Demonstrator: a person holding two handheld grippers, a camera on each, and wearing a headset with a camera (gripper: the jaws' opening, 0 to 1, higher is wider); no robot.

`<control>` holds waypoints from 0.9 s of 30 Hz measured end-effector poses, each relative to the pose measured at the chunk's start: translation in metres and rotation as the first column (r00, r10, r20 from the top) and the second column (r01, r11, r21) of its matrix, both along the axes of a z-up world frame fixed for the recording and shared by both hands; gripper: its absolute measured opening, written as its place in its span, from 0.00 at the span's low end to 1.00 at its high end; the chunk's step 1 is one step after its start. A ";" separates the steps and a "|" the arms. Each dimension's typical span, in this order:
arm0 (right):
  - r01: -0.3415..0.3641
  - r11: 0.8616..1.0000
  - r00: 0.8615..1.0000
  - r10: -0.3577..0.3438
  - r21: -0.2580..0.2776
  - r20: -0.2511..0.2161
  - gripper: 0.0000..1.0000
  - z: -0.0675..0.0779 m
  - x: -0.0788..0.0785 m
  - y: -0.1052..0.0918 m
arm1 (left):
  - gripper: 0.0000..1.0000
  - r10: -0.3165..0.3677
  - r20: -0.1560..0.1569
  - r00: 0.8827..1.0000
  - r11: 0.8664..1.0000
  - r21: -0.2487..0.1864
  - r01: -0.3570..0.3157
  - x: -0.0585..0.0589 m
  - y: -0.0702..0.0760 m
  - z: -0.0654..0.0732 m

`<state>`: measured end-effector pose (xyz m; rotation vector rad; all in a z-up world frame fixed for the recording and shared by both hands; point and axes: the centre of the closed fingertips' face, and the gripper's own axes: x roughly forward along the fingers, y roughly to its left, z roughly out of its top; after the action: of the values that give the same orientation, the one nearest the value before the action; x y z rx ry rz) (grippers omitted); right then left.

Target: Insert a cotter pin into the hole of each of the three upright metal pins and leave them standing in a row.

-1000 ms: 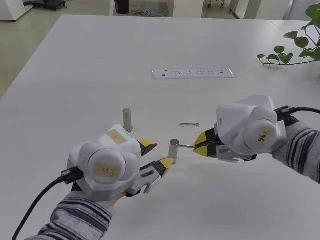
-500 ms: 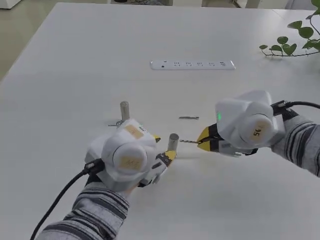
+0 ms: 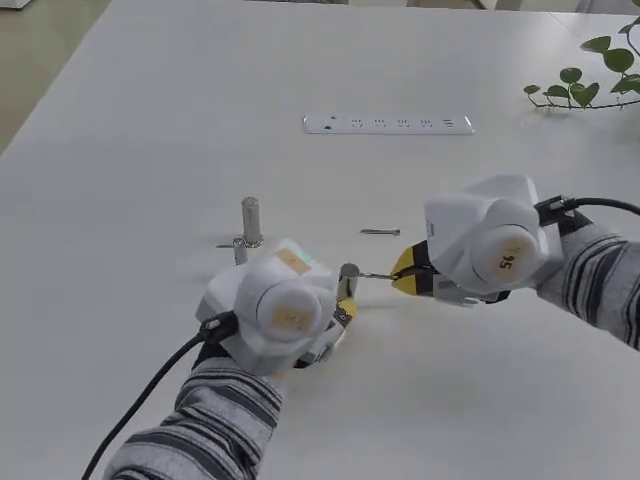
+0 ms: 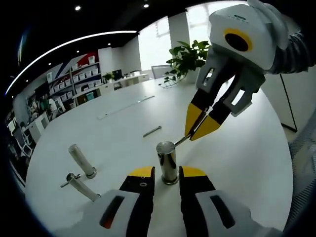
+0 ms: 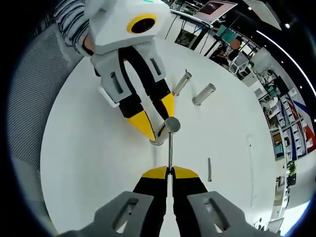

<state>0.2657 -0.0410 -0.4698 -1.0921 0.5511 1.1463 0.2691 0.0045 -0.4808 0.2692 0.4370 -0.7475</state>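
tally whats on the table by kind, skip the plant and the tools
metal pin: 3
cotter pin: 3
power strip: 1
total: 7

We count three pins: the front pin (image 3: 347,282), the back pin (image 3: 250,217) and the left pin (image 3: 239,251). Cotters come to three as well: the held cotter (image 3: 376,275), the loose cotter (image 3: 380,232) and the fitted cotter (image 4: 66,180). We see two grippers, the left gripper (image 4: 167,173) and the right gripper (image 5: 170,172), each with two yellow-tipped jaws. There are two cables, the left cable (image 3: 150,395) and the right cable (image 3: 605,203). Two striped sleeves show, the left sleeve (image 3: 210,420) and the right sleeve (image 3: 600,285). We find one power strip (image 3: 387,124), one plant (image 3: 590,80) and one table (image 3: 150,120).
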 end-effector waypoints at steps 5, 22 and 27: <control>0.005 1.000 1.000 -0.005 0.001 -0.008 0.00 0.001 -0.001 0.000 | 0.13 0.030 -0.032 0.999 0.999 -0.014 -0.031 0.001 -0.002 -0.006; 0.022 0.999 1.000 -0.022 0.024 -0.022 0.00 0.006 -0.006 0.006 | 0.10 0.074 -0.040 0.996 0.997 -0.025 -0.075 0.002 -0.002 -0.013; 0.031 0.999 0.999 -0.030 0.035 -0.022 0.00 0.007 -0.004 0.009 | 0.10 0.089 -0.045 0.995 0.995 -0.032 -0.091 0.002 -0.001 -0.016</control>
<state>0.2613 -0.0323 -0.4633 -1.0381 0.5606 1.1383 0.2708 0.0032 -0.4967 0.2005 0.4742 -0.6730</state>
